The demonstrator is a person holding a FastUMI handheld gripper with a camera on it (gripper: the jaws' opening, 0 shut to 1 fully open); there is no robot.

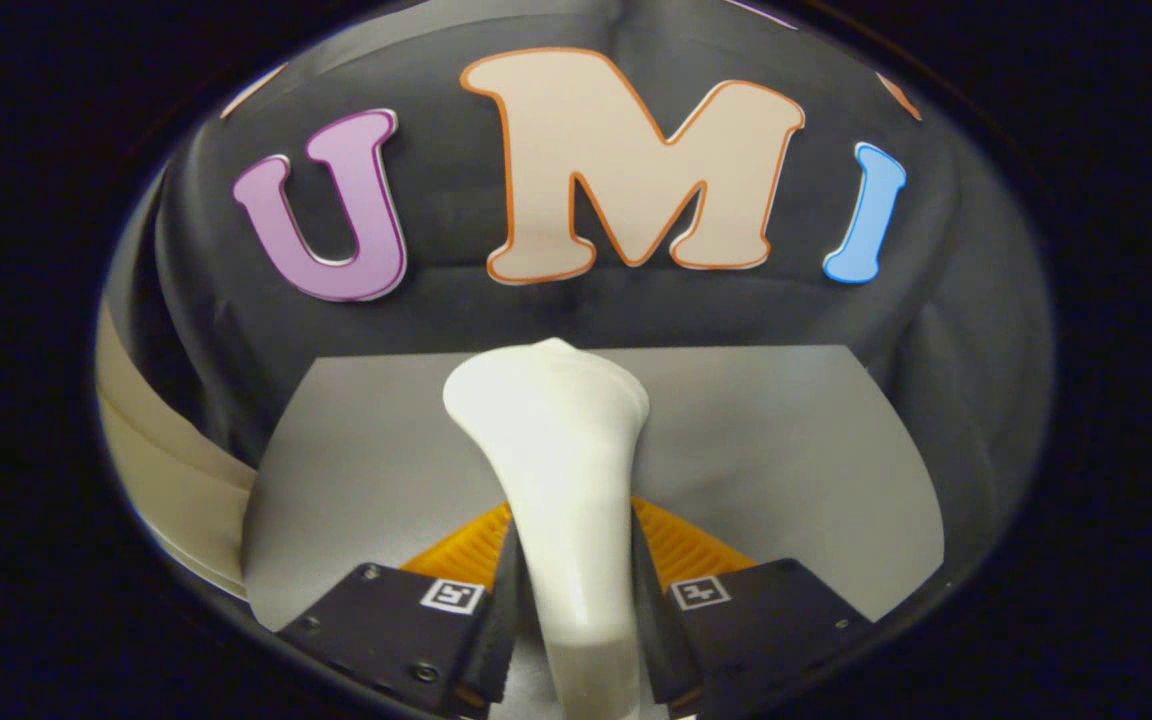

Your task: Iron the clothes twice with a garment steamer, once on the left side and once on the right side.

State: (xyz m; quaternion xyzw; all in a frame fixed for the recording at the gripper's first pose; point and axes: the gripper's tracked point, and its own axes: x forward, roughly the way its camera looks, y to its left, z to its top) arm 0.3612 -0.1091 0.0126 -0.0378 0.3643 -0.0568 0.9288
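Claw (pixel 576 590) clamped tight on steamer (pixel 561 470) handle, both fingers pressing; head over grey cloth (pixel 786 450).

The one camera rides on the hand-held gripper (pixel 576 600) and looks forward along its two fingers, which close on the steamer (pixel 561 470) right under the lens. It faces slightly down, low and close over the grey surface (pixel 786 450) that spreads beyond the steamer, with the booth wall (pixel 556 320) near behind it.

Only unreadable square marker tags on the tool (pixel 576 610), clamping the steamer (pixel 561 450).
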